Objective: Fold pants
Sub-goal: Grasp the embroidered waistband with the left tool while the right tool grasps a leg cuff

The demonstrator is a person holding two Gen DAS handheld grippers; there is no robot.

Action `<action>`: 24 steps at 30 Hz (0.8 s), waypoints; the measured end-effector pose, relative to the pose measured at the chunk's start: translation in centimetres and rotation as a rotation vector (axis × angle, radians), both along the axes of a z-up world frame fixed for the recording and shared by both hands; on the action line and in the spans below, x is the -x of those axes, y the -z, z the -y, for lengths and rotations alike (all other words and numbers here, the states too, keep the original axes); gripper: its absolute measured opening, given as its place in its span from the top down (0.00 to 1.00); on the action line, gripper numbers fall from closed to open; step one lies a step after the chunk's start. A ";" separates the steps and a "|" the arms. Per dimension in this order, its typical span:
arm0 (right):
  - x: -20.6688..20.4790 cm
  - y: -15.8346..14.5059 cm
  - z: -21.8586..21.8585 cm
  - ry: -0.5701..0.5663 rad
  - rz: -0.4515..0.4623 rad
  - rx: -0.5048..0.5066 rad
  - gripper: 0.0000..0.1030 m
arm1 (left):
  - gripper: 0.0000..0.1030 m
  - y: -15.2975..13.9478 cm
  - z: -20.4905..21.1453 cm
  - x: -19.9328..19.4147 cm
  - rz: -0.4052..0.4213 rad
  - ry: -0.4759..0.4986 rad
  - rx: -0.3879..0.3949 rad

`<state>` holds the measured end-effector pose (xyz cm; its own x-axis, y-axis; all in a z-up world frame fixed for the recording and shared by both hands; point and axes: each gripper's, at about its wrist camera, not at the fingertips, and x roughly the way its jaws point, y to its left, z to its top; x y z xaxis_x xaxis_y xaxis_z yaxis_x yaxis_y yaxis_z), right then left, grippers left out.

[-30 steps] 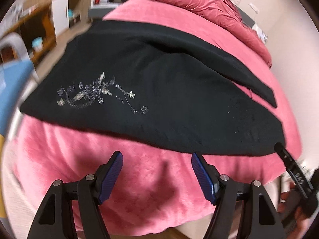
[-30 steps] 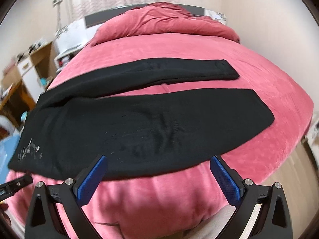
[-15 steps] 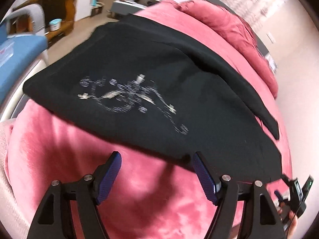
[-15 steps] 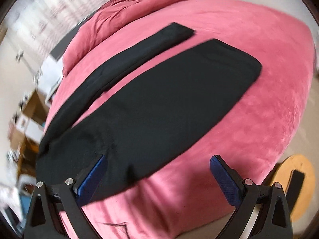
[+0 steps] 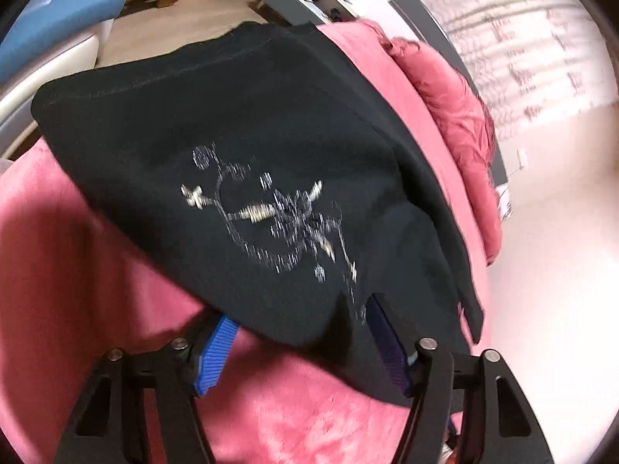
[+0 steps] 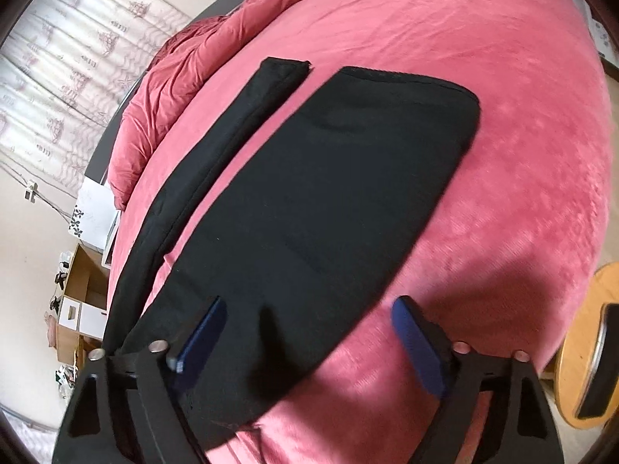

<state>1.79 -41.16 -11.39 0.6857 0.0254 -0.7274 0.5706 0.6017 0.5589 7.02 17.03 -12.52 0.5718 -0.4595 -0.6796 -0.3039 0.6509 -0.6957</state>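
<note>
Pink bed (image 6: 522, 154): black pants' (image 6: 317, 201) near edge between both tongs (image 5: 298, 344) (image 6: 309, 332).

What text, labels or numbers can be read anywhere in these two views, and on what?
None can be read.
pants: silver embroidered motif, ornament, not letters.
curtain: printed pattern, blurred, no words made out.
boxes beside the bed: markings too small to read.

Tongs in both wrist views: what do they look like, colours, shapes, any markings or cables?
Both look alike. The left tongs and right tongs have black, angular arms with triangular cut-outs and round silver pivot pins. Each finger carries a flat blue pad with fine ribbing; the right pair's pads look darker in shadow. No cables, lettering, hands or sleeves are visible.
</note>
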 end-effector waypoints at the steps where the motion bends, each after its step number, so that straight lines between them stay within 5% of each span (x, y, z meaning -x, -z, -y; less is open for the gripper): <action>1: -0.3 0.0 0.1 -0.003 0.003 0.004 0.27 | 0.39 0.1 -0.3 0.1 0.008 -0.014 0.009; 3: -0.5 0.2 0.4 0.001 0.009 0.012 0.32 | 0.45 0.5 -1.3 -0.3 0.020 -0.055 0.029; 5: -1.0 0.4 0.9 0.018 0.019 0.004 0.41 | 0.63 1.0 -2.0 -0.9 0.010 -0.086 0.033; 7: -0.9 0.5 1.4 0.038 0.016 -0.005 0.75 | 0.85 1.7 -2.3 -1.5 -0.035 -0.085 -0.007; 8: -1.0 0.5 1.7 0.044 0.009 -0.010 0.83 | 0.86 1.7 -2.4 -1.5 -0.035 -0.079 -0.013; 11: -0.6 0.3 2.3 0.049 0.039 -0.046 0.84 | 0.92 0.7 -2.3 -1.3 0.003 -0.064 -0.049; 16: 0.2 -2.2 1.7 0.010 0.034 0.062 0.90 | 0.93 -2.2 -2.8 -0.1 0.089 -0.077 -0.086; 24: 3.4 -4.1 2.3 0.010 0.028 0.121 0.90 | 0.93 -3.5 -2.6 3.3 0.093 0.009 -0.173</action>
